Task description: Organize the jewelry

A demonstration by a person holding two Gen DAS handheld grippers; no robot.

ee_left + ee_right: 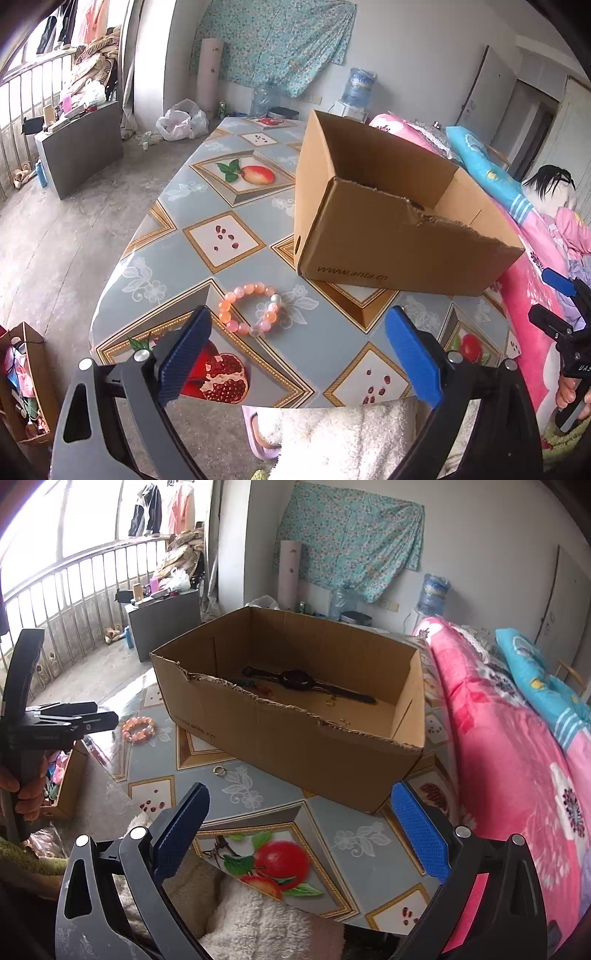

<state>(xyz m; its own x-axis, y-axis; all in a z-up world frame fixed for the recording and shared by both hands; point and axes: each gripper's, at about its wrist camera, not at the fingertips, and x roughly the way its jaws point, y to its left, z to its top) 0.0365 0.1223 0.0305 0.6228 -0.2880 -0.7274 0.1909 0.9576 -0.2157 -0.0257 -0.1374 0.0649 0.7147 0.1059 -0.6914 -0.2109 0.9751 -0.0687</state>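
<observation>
1. The left gripper [297,325] is held above the near edge of the table [177,258], and its two blue pads are spread wide, with nothing between them.
2. A bracelet of pink and orange beads [250,308] is seen lying flat on the table just ahead of this tool, closer to its left pad [186,356].
3. A cardboard box [388,236] is placed further ahead and to the right of the left gripper, well apart from the bracelet.
4. The right gripper [299,806] is also opened wide and nothing is held by it.
5. Ahead of the right gripper, a small metal ring [219,771] is seen on the table, just beside the near wall of the box.
6. Inside the box, a black wristwatch [299,679] is laid on the bottom, together with some smaller pieces that cannot be identified.
</observation>
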